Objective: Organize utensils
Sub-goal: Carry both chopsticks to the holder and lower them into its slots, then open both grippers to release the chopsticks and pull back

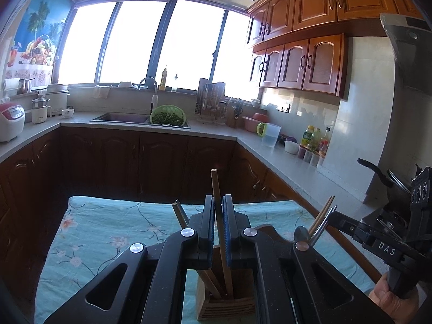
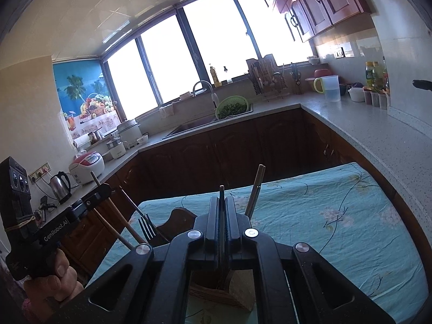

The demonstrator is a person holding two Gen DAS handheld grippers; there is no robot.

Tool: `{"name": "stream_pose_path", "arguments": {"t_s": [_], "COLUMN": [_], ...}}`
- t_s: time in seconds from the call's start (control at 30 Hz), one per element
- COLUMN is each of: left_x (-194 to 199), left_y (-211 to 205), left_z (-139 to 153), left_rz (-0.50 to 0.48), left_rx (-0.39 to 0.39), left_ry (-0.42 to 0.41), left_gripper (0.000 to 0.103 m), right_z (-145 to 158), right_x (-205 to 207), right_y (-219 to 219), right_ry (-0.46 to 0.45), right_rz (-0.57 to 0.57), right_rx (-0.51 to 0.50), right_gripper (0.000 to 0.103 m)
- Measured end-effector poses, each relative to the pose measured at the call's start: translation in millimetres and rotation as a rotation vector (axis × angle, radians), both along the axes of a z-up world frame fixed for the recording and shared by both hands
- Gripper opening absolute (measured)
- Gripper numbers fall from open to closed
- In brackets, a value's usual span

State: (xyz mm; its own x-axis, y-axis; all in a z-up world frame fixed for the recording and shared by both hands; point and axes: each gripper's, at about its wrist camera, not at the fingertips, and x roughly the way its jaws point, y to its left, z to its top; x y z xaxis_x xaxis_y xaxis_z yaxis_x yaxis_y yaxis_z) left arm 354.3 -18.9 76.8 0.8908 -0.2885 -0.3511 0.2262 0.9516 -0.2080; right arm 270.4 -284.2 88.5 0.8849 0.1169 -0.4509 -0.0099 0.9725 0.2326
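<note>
A wooden utensil holder (image 1: 226, 305) stands on a table with a teal flowered cloth (image 1: 108, 232). My left gripper (image 1: 218, 205) is shut on an upright wooden chopstick (image 1: 216, 186) whose lower end is in the holder, beside other sticks (image 1: 210, 280). My right gripper (image 2: 222, 205) is shut on a thin dark metal utensil handle (image 2: 221, 189) above the holder (image 2: 213, 291). The right gripper also shows at the right of the left wrist view (image 1: 334, 213), near chopsticks (image 1: 321, 216). A fork (image 2: 147, 228) and chopsticks (image 2: 255, 191) stand in the holder.
A grey L-shaped counter (image 1: 283, 162) with dark cabinets runs behind the table. On it are a sink with a green colander (image 1: 168, 114), a dish rack (image 1: 210, 102), a jug (image 1: 270, 135), bottles (image 1: 313, 140), a rice cooker (image 1: 10, 121) and a kettle (image 2: 60, 186).
</note>
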Motion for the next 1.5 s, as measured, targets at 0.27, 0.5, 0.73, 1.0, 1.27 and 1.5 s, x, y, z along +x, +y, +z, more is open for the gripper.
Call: {"name": "stream_pose_path", "arguments": {"t_s": [0.27,0.5,0.73,1.0,1.27,1.5], "left_x": [0.9,-2.8,-3.9,-30.0,-78.9,-120.8], "left_y": [4.1,-5.5,-6.3,-0.9,18.5,24.1], "left_z": [-7.4,-12.8,-4.4,11.1,-0.4,-28.2], "left_rz": [0.010,0.010,-0.001,0.005,0.071,0.106], "left_rx": [0.016,0.061,0.065,0.037,0.004,-0.019], "left_ry": [0.021,0.026,0.055,0.000,-0.009,0.068], "left_gripper": [0.006,0.007,0.009,0.050,0.065,0.074], "right_z": [-2.1,-5.8,-6.2,-1.4,5.9,-13.7], "right_x": [4.0,2.0,2.7,-11.8,-49.2,-85.0], "right_y": [-5.5,-10.2,-11.4,-15.7,-21.2,-9.2], "right_ry": [0.006,0.009,0.023,0.001,-0.057,-0.035], "right_rz": [-0.019,-0.041,-0.045,-0.062,-0.091,-0.081], "right_rx": [0.001,0.002,0.001,0.032,0.056,0.057], "right_gripper": [0.004,0.004,0.009,0.038,0.086,0.092]}}
